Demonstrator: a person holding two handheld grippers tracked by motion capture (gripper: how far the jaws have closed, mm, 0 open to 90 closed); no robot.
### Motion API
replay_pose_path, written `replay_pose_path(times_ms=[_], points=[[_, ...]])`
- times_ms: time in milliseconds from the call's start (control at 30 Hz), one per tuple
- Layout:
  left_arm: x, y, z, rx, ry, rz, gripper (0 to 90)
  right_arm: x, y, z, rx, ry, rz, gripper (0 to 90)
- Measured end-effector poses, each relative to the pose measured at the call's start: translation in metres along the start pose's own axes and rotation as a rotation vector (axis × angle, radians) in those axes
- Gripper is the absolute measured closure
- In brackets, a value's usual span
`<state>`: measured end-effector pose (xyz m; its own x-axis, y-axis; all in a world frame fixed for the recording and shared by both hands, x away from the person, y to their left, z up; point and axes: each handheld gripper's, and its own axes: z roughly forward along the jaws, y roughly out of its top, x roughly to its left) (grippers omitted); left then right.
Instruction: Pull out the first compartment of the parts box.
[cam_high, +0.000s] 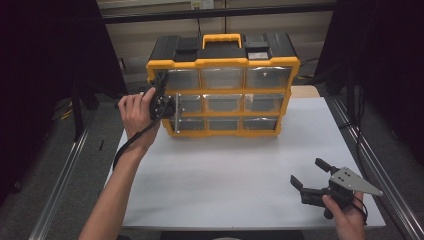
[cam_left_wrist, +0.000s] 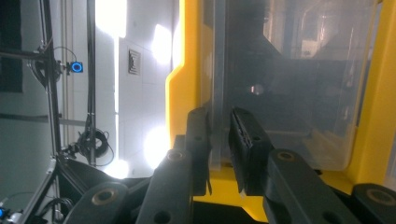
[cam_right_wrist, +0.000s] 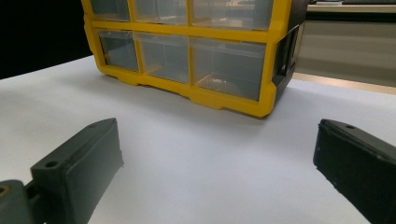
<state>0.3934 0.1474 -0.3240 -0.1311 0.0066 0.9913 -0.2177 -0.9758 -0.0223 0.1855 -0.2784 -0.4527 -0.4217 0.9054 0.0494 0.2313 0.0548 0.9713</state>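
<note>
Pinching drawer front (cam_left_wrist: 219, 93), left hand-held gripper (cam_left_wrist: 218, 154)

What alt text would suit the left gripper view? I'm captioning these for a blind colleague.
The left gripper has its two black jaws closed on the thin front edge of a clear drawer set in a yellow organizer. A bright, blurred wall and dark frame lie behind at left.

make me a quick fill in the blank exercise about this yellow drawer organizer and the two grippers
1. The organizer has ___ rows of clear drawers.
2. The left gripper has its jaws closed on the edge of a drawer in the ___ row.
3. The right gripper is held over the white table with its jaws ___.
4. The carry handle on top of the organizer is ___ in colour.

Missing words: three; middle; open; yellow
</note>
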Motion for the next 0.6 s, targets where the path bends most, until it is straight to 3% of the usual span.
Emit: replay_pose_path(times_ms=[133, 200, 267, 333, 433, 500, 600], points=[[-0.0022, -0.0001, 0.0003, 0.006, 0.004, -0.007, 76.8, -0.0001, 0.0000, -0.0002, 0.000, 0.001, 0.000, 0.5], [-0.0010, 0.0000, -0.0005, 0.018, 0.014, 0.022, 79.3, 0.0000, -0.0001, -0.0002, 0.002, 0.000, 0.000, 0.5], [0.0005, -0.0009, 0.0002, 0.003, 0.010, -0.005, 82.7, -0.0005, -0.0004, -0.0001, 0.005, 0.003, -0.004, 0.5], [0.0024, -0.0013, 0.0001, 0.002, 0.003, 0.012, 83.3, -0.0004, -0.0004, 0.0003, 0.003, 0.002, -0.005, 0.5], [0.0006, -0.0011, 0.0001, 0.002, 0.009, 0.003, 83.6, -0.0001, -0.0004, 0.0003, 0.004, 0.002, -0.013, 0.5], [0.0019, -0.0003, -0.0012, 0.012, 0.006, 0.024, 84.0, 0.0000, -0.0003, 0.0003, 0.005, 0.003, -0.013, 0.5], [0.0021, -0.0011, -0.0014, -0.006, 0.008, 0.019, 84.4, -0.0002, -0.0003, 0.0003, 0.005, 0.002, -0.015, 0.5]])
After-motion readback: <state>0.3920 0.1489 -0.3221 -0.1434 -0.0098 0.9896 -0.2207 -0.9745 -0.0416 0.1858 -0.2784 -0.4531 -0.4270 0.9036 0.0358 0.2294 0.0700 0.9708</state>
